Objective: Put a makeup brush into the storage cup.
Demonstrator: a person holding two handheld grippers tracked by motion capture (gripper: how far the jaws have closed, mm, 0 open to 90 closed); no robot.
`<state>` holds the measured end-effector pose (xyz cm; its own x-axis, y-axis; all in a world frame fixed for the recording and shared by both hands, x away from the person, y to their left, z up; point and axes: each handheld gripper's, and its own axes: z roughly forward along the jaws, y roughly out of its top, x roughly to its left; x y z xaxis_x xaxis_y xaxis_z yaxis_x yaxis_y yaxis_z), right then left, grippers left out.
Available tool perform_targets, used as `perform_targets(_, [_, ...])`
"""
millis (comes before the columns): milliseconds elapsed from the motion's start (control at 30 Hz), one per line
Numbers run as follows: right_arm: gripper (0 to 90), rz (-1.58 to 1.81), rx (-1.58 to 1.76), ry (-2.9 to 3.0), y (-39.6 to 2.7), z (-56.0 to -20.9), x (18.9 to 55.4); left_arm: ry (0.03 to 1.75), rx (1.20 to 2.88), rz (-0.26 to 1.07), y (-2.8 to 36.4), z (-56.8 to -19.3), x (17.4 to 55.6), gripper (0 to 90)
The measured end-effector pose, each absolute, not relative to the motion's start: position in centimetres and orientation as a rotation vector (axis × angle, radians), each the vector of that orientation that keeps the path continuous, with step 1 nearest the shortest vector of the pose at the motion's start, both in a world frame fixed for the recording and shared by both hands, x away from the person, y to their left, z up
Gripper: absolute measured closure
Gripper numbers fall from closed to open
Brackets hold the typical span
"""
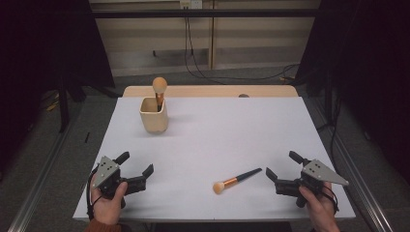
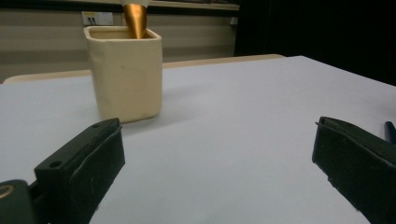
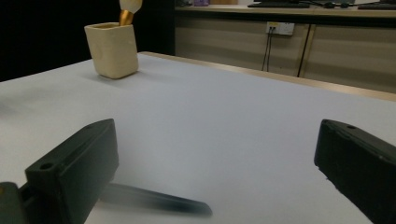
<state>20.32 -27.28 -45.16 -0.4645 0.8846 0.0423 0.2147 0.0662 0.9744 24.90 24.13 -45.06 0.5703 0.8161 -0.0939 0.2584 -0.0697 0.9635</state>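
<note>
High view: both grippers sit at the near edge, left gripper (image 1: 137, 168) and right gripper (image 1: 280, 166) spread wide and empty. Between them, nearer the right one, a makeup brush (image 1: 236, 180) lies flat on the table (image 1: 217, 125). Farther back a cream cup (image 1: 154, 115) holds a second brush (image 1: 159, 87), its handle hidden inside.

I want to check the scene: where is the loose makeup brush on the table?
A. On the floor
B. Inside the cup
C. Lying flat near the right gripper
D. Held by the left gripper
C: the loose brush lies flat on the table, just left of the open right gripper.
</note>
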Motion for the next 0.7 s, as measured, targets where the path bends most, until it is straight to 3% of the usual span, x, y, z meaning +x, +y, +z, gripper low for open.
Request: perform_targets(700, [0.3, 1.509, 1.01, 1.88, -23.6, -43.8, 24.1, 0.946, 1.613, 0.592, 24.5, -45.2, 24.3, 3.1])
